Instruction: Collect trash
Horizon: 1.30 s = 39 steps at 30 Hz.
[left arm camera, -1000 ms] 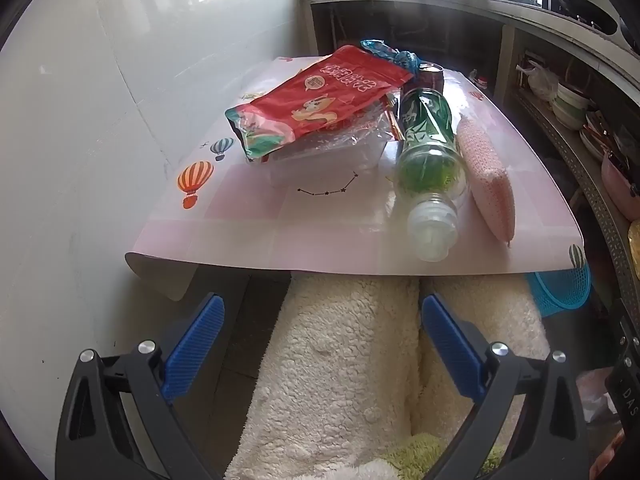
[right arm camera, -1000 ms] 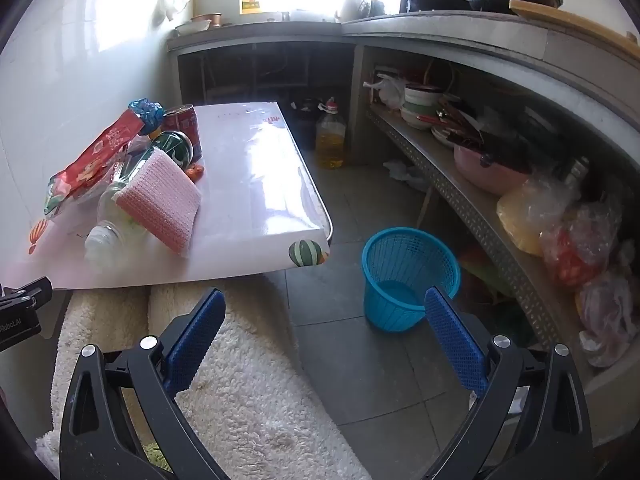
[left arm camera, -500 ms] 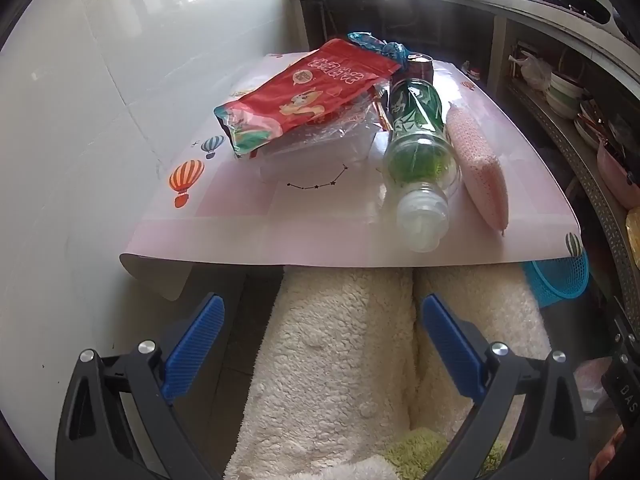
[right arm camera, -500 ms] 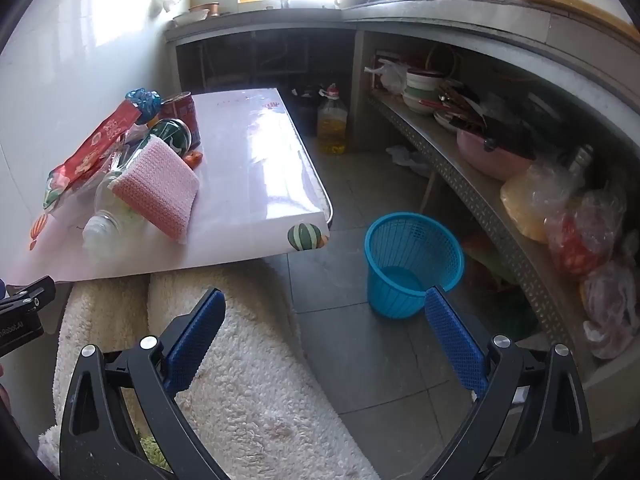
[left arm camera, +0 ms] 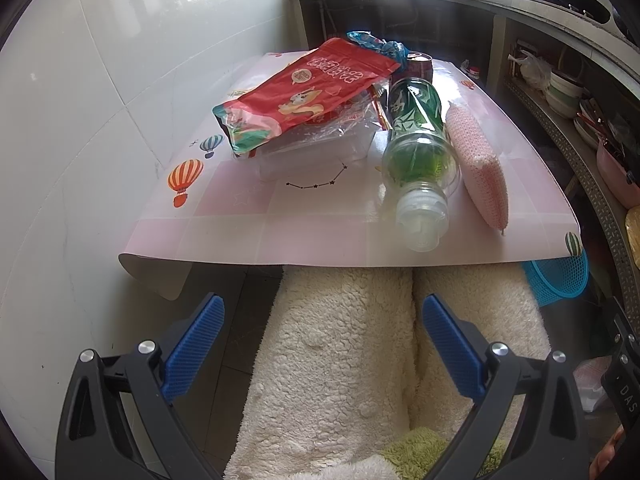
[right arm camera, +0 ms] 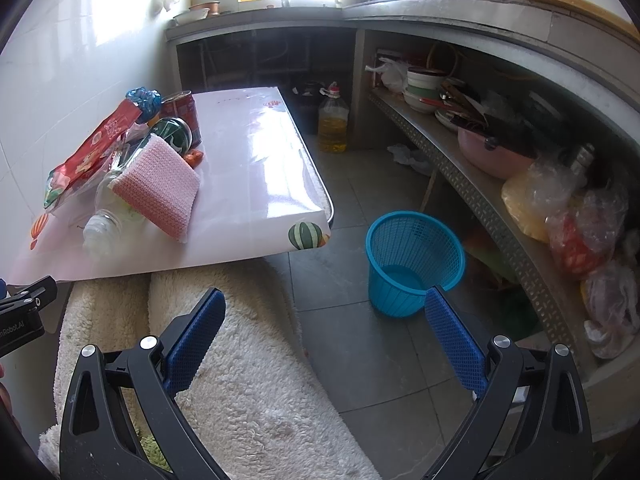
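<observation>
Trash lies on a low pink table (left arm camera: pixel 320 224): a red snack bag (left arm camera: pixel 308 92) on clear plastic wrap (left arm camera: pixel 320 140), a green plastic bottle (left arm camera: pixel 418 152) on its side with its cap toward me, a red can (left arm camera: pixel 420 67) and a blue wrapper (left arm camera: pixel 376 43) behind. A pink sponge cloth (left arm camera: pixel 478 164) leans on the bottle. My left gripper (left arm camera: pixel 320 332) hangs open below the table's near edge, above a person's fleece-covered legs (left arm camera: pixel 332 360). My right gripper (right arm camera: pixel 324 328) is open too, low over the floor. A blue basket (right arm camera: pixel 414 260) stands on the floor right of the table (right arm camera: pixel 256 184).
A white tiled wall (left arm camera: pixel 80 120) runs along the table's left side. Concrete shelves (right arm camera: pixel 480 184) with bowls, a pink pot and plastic bags fill the right. An oil jug (right arm camera: pixel 332 124) stands on the grey tile floor (right arm camera: pixel 380 360) past the table.
Both cameras have tilted or moved slightly, so the table and basket sit a little lower and closer in view. Both grippers stay open and empty; nothing on the table moved.
</observation>
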Each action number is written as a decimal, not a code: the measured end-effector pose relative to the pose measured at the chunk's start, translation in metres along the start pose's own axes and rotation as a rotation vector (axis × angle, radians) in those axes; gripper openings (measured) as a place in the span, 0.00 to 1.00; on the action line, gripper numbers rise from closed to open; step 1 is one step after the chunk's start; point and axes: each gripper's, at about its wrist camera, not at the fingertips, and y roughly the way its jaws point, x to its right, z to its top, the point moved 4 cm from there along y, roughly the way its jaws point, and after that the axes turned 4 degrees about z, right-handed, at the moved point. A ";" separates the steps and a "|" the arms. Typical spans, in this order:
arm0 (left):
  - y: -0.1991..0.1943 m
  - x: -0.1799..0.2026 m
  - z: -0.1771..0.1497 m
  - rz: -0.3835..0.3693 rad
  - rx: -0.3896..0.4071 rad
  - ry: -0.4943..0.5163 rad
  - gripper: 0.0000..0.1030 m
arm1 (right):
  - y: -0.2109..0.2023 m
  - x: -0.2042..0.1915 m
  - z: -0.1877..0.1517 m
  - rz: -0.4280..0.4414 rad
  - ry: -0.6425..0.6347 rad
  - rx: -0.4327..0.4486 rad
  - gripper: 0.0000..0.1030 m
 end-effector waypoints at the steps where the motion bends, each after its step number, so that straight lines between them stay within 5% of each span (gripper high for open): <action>1: 0.000 0.000 0.001 -0.001 -0.001 0.000 0.95 | 0.000 0.000 0.000 -0.001 0.000 0.001 0.93; 39: 0.001 -0.001 0.000 -0.004 -0.004 0.001 0.95 | -0.001 0.000 0.001 -0.002 -0.011 0.005 0.93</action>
